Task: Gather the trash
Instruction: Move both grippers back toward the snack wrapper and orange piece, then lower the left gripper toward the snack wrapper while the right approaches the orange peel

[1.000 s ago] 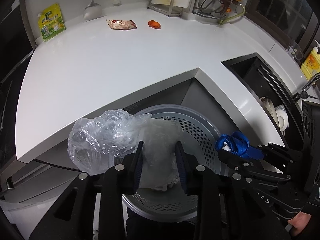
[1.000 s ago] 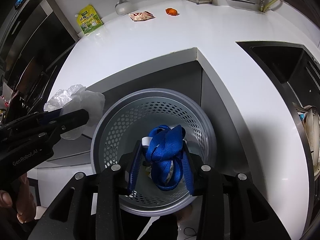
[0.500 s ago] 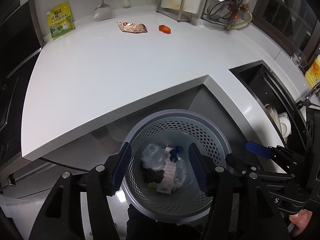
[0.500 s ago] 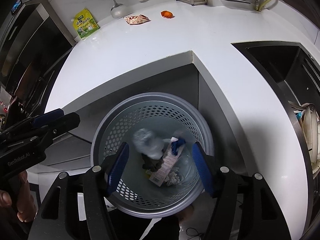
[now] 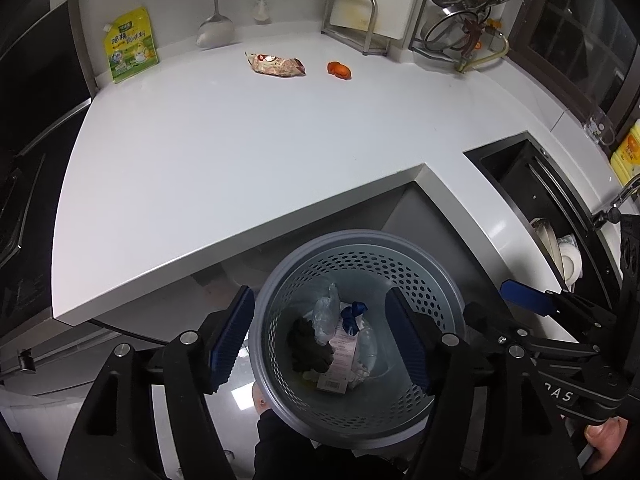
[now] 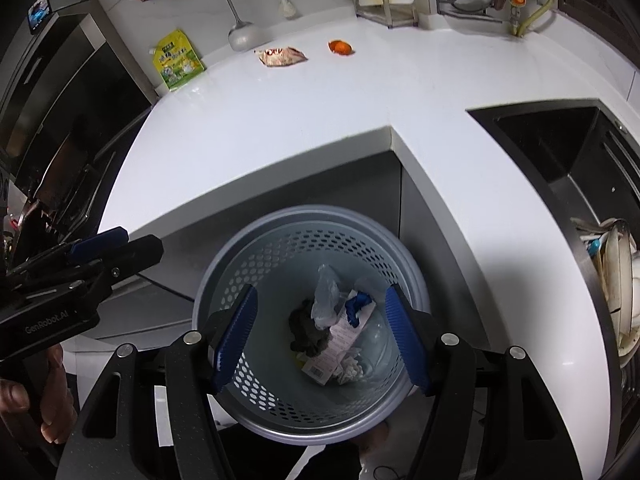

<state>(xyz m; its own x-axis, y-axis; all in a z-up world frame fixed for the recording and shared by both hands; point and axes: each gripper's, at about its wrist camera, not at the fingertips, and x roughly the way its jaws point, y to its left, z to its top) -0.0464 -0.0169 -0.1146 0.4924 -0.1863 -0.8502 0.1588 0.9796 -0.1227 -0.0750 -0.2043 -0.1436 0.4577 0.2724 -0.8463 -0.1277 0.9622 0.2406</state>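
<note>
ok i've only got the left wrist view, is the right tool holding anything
Observer: No. The right wrist view shows the right tool with its pads wide apart and nothing between them, over the bin.
Operator: and my left tool from outside
Observer: The left tool sits left of the bin, outside its rim. Its jaws are opening, with nothing between them.
Operator: anything in the sink i'm missing
Observer: A small blue item lies among the dishes. I cannot tell what it is.
</note>
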